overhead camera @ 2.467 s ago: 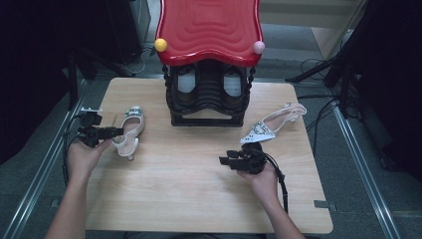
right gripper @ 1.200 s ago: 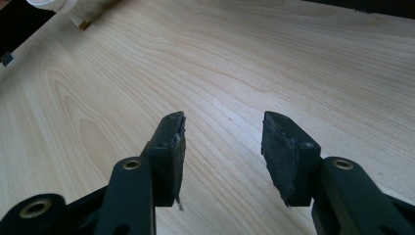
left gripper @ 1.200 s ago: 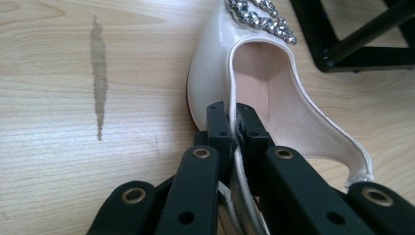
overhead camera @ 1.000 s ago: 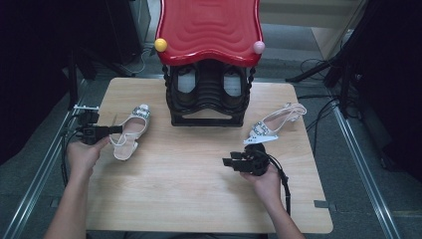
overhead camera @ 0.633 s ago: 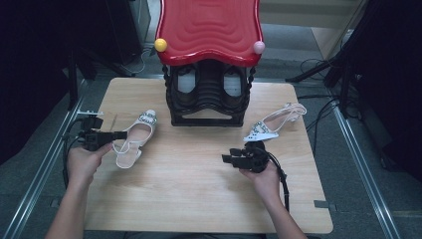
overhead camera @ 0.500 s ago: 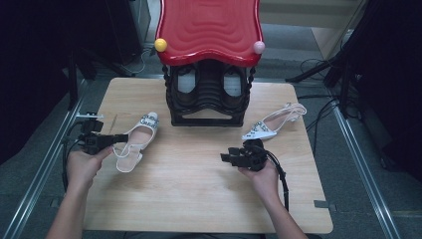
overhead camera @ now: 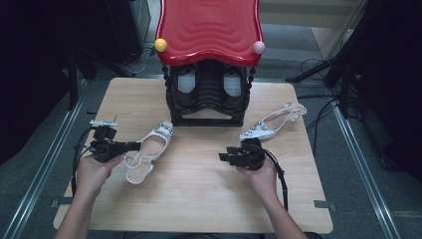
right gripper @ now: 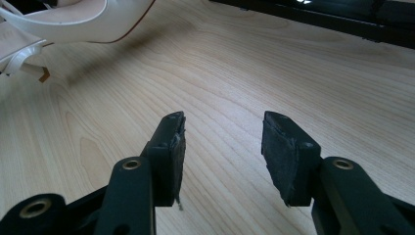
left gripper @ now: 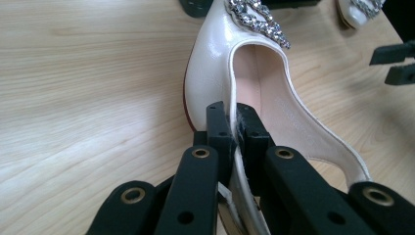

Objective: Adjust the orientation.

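A white slingback shoe (overhead camera: 152, 144) with a crystal buckle lies left of centre on the wooden table (overhead camera: 199, 199), toe toward the rack. My left gripper (overhead camera: 133, 146) is shut on its side wall near the heel; in the left gripper view the jaws (left gripper: 234, 122) pinch the thin upper edge of the shoe (left gripper: 215, 63). The matching shoe (overhead camera: 271, 124) lies at the right, by the rack's front corner. My right gripper (overhead camera: 224, 158) hovers open over bare wood just in front of it, its jaws (right gripper: 222, 132) with nothing between them.
A black shoe rack (overhead camera: 209, 94) with a wavy red top (overhead camera: 209, 27) stands at the back centre of the table, with shoes inside it. Cables trail off both sides. Metal rails run along the table's left and right edges.
My left gripper has carried the white shoe to the right, toward the middle of the table and slightly nearer the person. The right gripper has stayed where it was.
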Demonstrator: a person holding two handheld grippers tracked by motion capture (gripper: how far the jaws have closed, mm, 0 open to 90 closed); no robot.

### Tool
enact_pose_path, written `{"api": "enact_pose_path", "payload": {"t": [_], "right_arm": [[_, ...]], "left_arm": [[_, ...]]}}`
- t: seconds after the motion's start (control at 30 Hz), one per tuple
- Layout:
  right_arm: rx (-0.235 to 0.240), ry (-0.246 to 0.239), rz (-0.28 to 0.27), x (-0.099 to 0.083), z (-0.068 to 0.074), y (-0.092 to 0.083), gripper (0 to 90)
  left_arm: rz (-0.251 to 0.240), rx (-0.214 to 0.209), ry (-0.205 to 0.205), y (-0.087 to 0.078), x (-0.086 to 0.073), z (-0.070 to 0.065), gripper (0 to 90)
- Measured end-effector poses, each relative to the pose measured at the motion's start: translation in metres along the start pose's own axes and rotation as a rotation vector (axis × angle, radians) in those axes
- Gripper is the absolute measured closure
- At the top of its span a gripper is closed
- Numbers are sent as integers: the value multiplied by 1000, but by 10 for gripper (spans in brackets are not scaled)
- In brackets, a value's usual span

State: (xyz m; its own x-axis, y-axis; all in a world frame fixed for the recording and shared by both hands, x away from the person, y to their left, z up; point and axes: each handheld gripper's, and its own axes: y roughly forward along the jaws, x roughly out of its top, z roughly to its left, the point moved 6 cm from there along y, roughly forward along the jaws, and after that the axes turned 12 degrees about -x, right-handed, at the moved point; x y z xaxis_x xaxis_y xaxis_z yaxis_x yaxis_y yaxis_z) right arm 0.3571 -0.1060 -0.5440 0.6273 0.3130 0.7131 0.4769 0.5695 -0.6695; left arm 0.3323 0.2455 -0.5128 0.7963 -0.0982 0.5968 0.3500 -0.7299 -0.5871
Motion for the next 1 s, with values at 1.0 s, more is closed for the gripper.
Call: {"api": "enact_pose_path", "payload": {"t": [1.0], "right_arm": [[-70, 31, 8, -30, -2, -20, 522]], "left_arm": [[128, -167, 148, 122, 11, -63, 862]]}}
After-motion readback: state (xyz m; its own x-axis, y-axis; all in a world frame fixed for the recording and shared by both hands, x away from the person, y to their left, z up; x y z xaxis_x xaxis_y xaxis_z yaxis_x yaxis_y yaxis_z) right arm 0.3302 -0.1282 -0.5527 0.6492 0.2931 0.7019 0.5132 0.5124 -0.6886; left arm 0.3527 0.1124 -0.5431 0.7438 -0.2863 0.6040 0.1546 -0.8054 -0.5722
